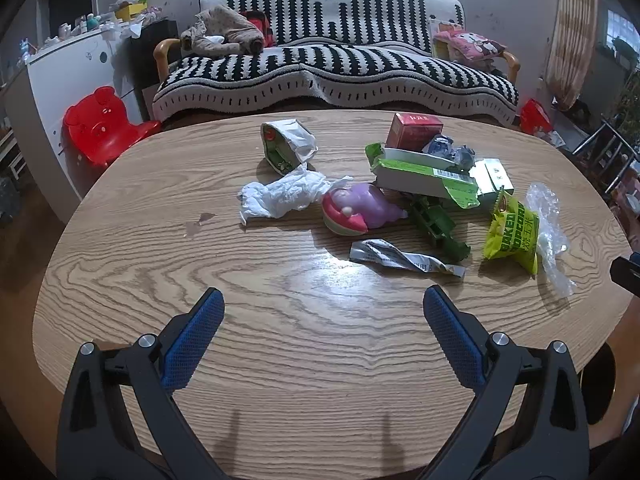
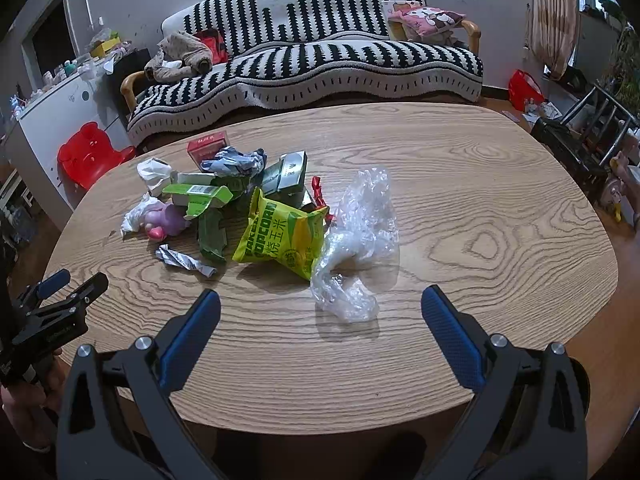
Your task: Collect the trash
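Both grippers, left gripper and right gripper, hang wide open and empty over the near edge of the wooden table.

Mid-frame lies the trash: a clear plastic bag nearest the right gripper, a yellow popcorn packet, a twisted foil wrapper, crumpled tissue, green cartons; a red box is partly hidden behind them. Across the top of the frame stands a striped sofa.
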Tool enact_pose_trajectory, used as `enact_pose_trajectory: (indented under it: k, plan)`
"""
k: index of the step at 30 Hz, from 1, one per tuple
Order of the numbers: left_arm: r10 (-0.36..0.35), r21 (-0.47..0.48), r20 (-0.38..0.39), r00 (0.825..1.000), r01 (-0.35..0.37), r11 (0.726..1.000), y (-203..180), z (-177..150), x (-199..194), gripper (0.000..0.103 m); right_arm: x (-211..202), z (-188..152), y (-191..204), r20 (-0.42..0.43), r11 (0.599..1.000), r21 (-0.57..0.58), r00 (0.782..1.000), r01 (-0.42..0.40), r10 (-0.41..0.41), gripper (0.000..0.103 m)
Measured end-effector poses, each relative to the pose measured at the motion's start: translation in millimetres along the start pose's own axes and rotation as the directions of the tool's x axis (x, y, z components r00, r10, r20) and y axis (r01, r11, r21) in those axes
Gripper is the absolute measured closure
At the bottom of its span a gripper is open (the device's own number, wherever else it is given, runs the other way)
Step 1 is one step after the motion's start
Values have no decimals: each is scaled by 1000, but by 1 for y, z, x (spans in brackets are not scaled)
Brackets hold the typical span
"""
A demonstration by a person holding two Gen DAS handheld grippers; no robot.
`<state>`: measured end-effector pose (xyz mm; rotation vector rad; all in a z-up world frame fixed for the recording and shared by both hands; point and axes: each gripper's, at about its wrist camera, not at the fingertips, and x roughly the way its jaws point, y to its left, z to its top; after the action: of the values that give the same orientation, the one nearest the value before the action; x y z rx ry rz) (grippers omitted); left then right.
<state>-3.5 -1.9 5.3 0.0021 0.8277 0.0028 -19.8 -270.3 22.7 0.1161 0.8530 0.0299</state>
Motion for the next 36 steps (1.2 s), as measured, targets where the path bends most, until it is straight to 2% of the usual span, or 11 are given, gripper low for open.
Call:
enact_pose_trajectory:
  k: [36]
  plan:
    - [-5, 6, -4, 1000, 5, 1000, -3, -2, 3, 6, 1, -2, -1, 1, 1000, 5, 1000, 1, -1, 6]
